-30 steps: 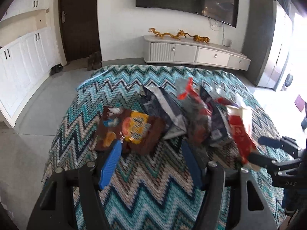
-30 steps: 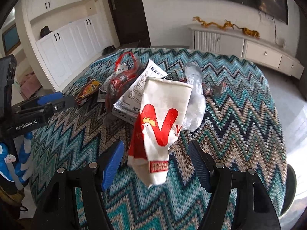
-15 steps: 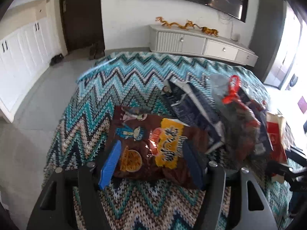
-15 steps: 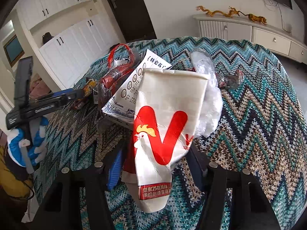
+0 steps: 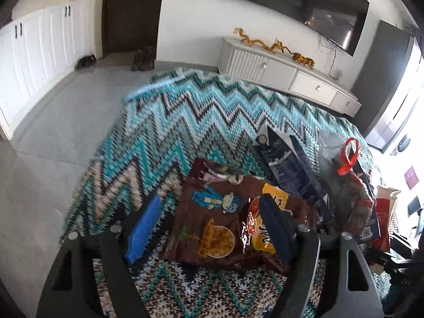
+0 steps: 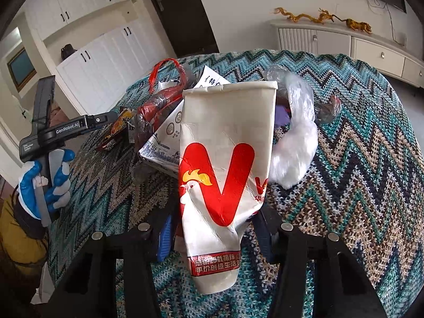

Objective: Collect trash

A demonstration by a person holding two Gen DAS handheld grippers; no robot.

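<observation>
- Left wrist view: left tool [image 5: 209,228], jaws spread wide on either side of the brown bag [image 5: 228,220]; blue pad on one side, dark pad lying over the bag's yellow patch. Whether either pad touches the bag cannot be told; nothing is gripped.
- Brown bag: flat on the bench [image 5: 169,116], which wears a zigzag knit cover. Landmark for the entries below.
- Dark carton [image 5: 288,164]: flattened, just beyond the brown bag, touching its far edge.
- Clear bag [image 5: 347,185] with red handles: beside the carton, on the side away from the brown bag, upright and crumpled.
- Paper cup [image 5: 383,212]: past the clear bag, farthest from the brown bag, mostly hidden.
- Right wrist view: right tool [image 6: 214,235], jaws half closed with the cup [image 6: 225,164] between them; the lower part of the cup looks pinched and creased. Cup white with a red V and a rooster, crushed, its rim pointing away from the camera.
- Plastic film [image 6: 294,143]: a white wad touching the cup, on the side away from the brown bag [image 6: 116,129].
- Left tool [image 6: 106,119]: over the brown bag, held by a blue-gloved hand [image 6: 45,180].
- Cabinet [image 5: 286,71]: against the wall beyond the bench, gold figurines on top.
</observation>
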